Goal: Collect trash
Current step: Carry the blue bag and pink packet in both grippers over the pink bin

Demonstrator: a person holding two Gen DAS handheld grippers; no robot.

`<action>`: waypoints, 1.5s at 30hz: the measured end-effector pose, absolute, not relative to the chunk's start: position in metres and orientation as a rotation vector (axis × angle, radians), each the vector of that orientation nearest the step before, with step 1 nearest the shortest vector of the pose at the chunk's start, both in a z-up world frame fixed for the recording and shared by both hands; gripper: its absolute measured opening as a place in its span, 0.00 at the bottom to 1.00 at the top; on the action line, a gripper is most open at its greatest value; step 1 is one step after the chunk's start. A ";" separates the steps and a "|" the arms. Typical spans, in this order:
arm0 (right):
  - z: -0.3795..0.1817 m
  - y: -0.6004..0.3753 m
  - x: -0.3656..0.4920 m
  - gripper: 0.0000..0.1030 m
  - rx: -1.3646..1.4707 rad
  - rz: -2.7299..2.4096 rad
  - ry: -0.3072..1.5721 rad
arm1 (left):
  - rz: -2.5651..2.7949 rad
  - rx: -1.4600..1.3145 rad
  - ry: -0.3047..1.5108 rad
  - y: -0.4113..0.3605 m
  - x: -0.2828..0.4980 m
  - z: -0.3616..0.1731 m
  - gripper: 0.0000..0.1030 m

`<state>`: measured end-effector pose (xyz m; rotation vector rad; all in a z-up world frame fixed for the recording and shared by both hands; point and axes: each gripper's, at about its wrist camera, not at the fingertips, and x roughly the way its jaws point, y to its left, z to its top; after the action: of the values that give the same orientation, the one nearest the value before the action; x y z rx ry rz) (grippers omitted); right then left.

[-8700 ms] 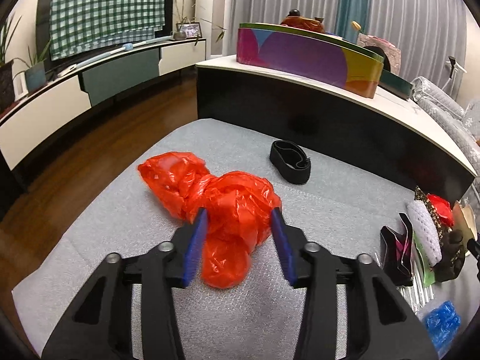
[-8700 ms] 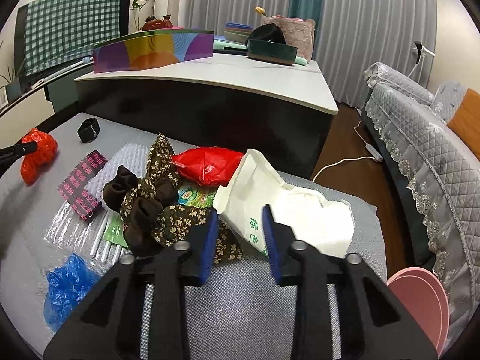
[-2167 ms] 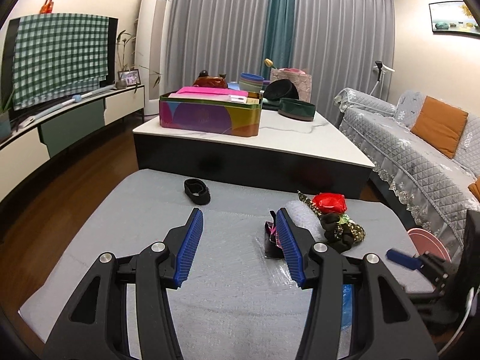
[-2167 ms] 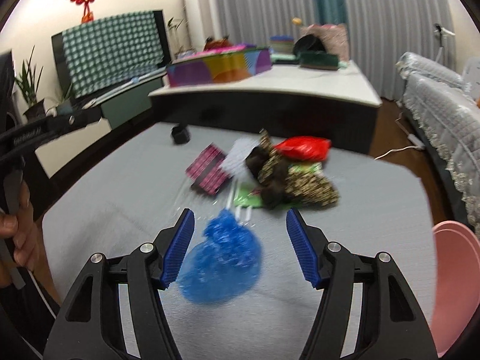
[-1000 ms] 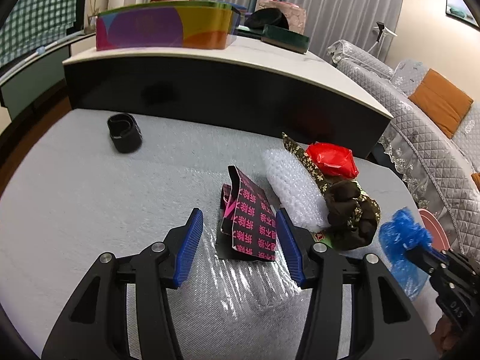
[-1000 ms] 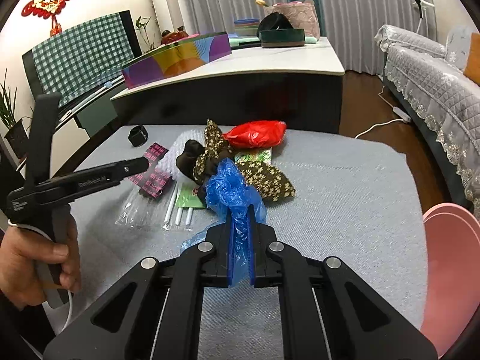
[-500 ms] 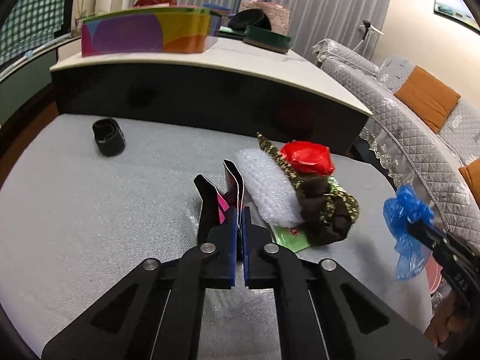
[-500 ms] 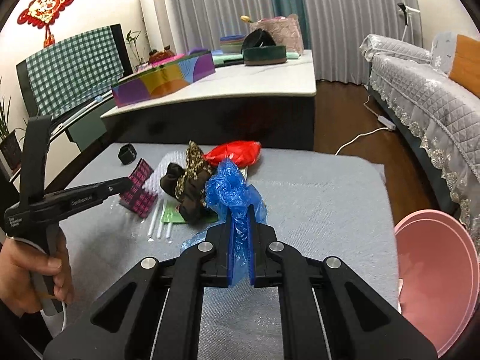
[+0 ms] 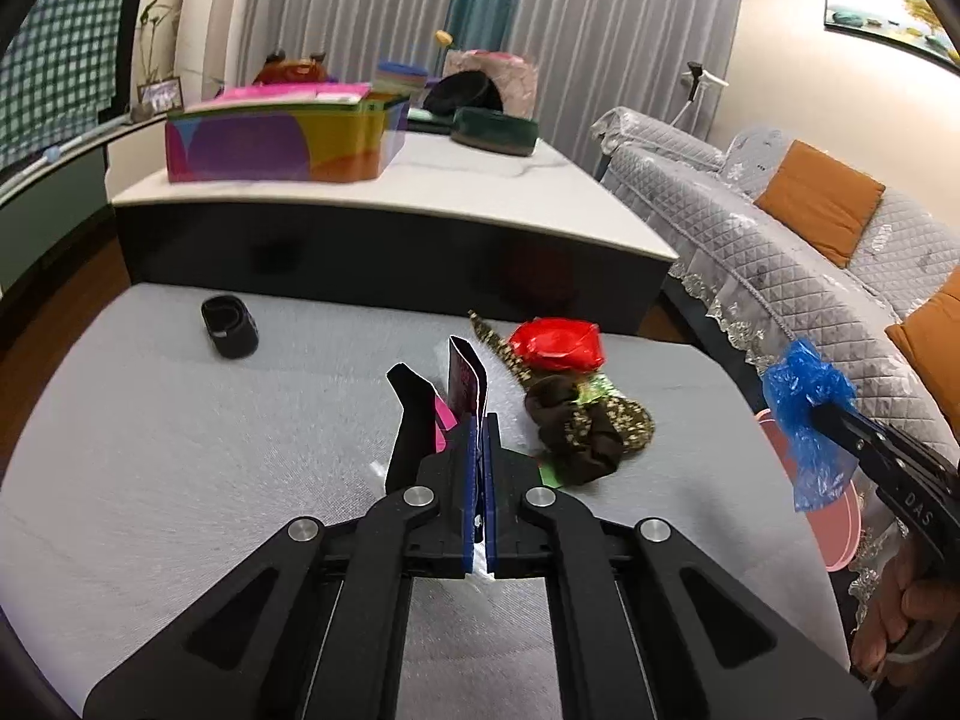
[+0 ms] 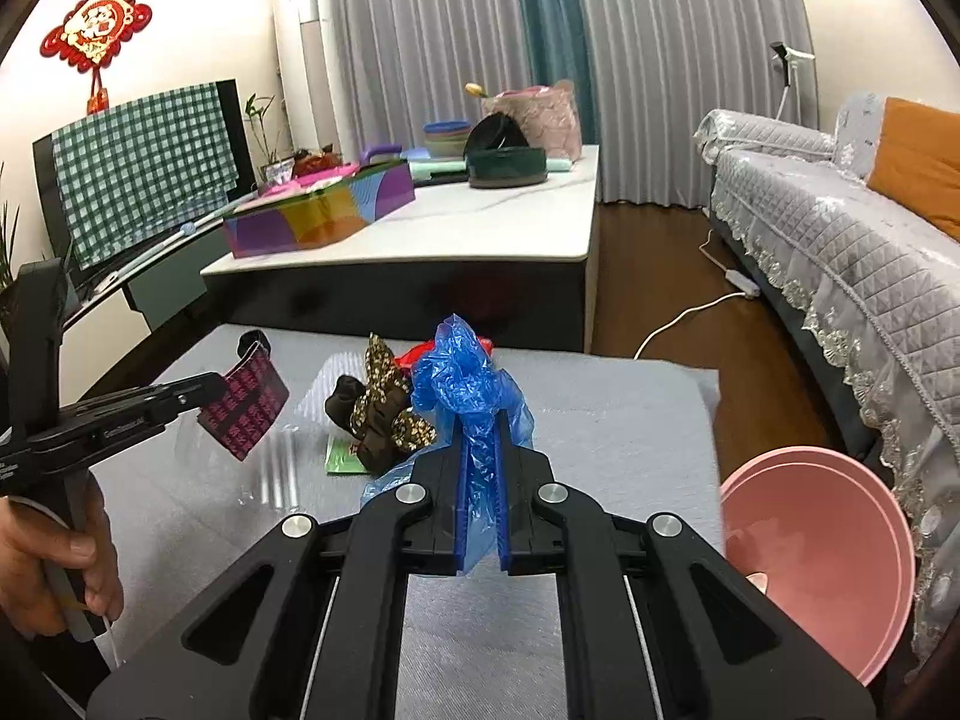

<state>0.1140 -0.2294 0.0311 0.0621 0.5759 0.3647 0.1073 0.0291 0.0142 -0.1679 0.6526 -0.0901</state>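
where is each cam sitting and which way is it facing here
Left wrist: sits on the left tool, looking along its fingers, shut on a black-and-pink packet, over the grey table toward the sofa; the right tool and hand show at right.
Right wrist: sits on the right tool, shut on a blue plastic bag, facing the table and pink bin; the left hand shows at left.
Shared: the table, the patterned cloth bundle, both held items.
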 end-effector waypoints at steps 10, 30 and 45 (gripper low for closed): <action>0.056 -0.250 0.089 0.07 0.054 0.333 0.512 | -0.171 -0.158 0.566 0.012 0.079 0.046 0.02; 0.067 -0.290 0.079 0.07 0.090 0.277 0.477 | -0.261 -0.107 0.457 -0.026 0.065 0.068 0.02; 0.060 -0.282 0.088 0.07 0.089 0.286 0.494 | -0.246 -0.136 0.503 -0.026 0.078 0.054 0.02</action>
<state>0.0877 -0.2823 0.0599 0.0890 0.4935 0.2859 0.0782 -0.0259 0.0542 -0.1364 0.5033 -0.2457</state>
